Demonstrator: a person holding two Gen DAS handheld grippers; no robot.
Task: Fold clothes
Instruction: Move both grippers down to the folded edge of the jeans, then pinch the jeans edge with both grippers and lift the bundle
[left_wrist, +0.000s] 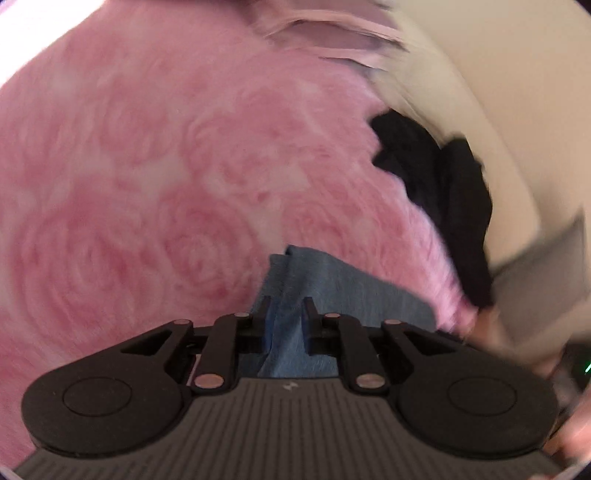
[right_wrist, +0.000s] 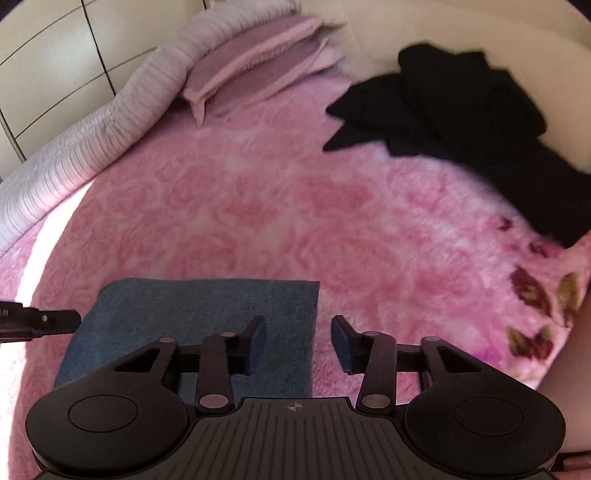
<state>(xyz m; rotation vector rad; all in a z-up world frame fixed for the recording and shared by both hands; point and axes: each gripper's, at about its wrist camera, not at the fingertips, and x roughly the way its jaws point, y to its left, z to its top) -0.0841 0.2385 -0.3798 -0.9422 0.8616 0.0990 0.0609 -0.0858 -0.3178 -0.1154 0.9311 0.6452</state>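
A blue cloth (right_wrist: 207, 317) lies folded flat on the pink fluffy blanket (right_wrist: 277, 206). My left gripper (left_wrist: 286, 314) is shut on a bunched edge of the blue cloth (left_wrist: 332, 288); its tip also shows at the cloth's left edge in the right wrist view (right_wrist: 55, 321). My right gripper (right_wrist: 298, 332) is open and empty, hovering over the cloth's right edge. A pile of black clothes (right_wrist: 461, 110) lies at the far right of the bed and also shows in the left wrist view (left_wrist: 443, 192).
Pink pillows (right_wrist: 266, 62) and a ribbed pale bolster (right_wrist: 92, 136) lie along the head of the bed. A cream wall panel (right_wrist: 48, 74) stands behind. A flower-patterned part of the blanket (right_wrist: 535, 295) is at the right.
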